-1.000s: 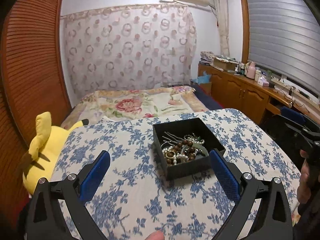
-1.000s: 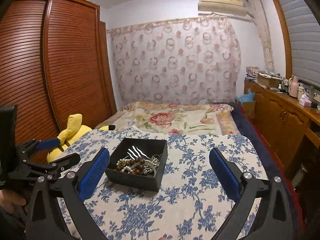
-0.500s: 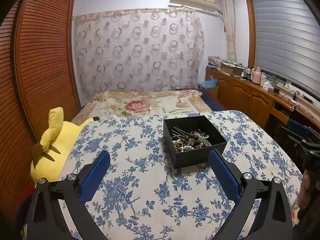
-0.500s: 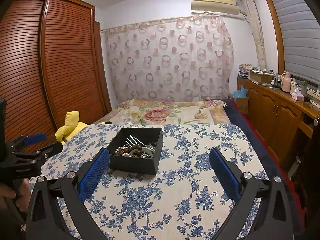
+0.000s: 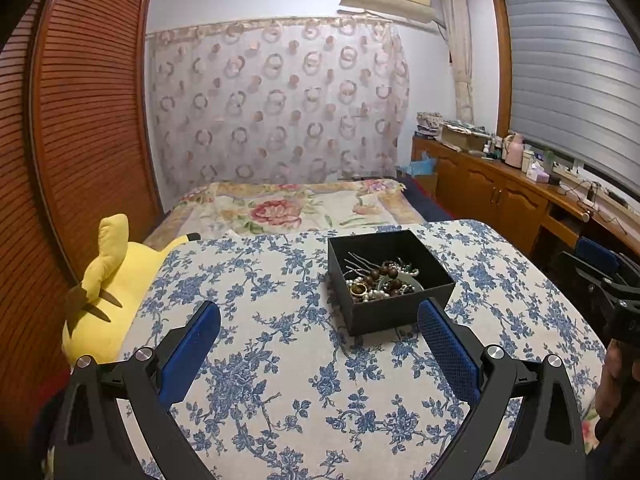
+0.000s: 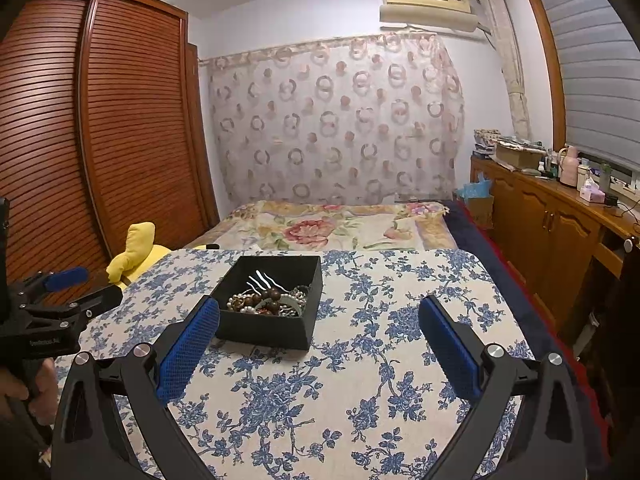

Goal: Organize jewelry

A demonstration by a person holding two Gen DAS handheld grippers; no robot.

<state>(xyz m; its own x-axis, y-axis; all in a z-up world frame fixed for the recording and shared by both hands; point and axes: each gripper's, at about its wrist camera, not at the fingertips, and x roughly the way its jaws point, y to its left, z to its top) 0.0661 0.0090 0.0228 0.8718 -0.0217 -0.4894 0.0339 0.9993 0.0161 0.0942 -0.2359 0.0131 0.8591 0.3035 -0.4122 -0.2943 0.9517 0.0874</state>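
Observation:
A black open box (image 5: 400, 312) stands on the table with the blue floral cloth (image 5: 280, 360). It holds a heap of jewelry (image 5: 380, 280): brown beads, pearls, a gold ring and silver hairpins. The box shows in the right wrist view too (image 6: 264, 330), with the jewelry (image 6: 270, 300) inside. My left gripper (image 5: 318, 344) is open and empty, above the table and short of the box, which lies ahead to the right. My right gripper (image 6: 318, 344) is open and empty, the box ahead to its left. Each gripper appears at the edge of the other's view.
A yellow plush toy (image 5: 104, 292) lies off the table's left edge. A bed with a floral cover (image 5: 296, 208) is behind the table. A wooden wardrobe (image 6: 100, 140) stands at left, a wooden counter with bottles (image 6: 560, 208) at right.
Both grippers have drawn back and risen away from the box, which now looks smaller and farther. Both stay open and empty. The box has not moved.

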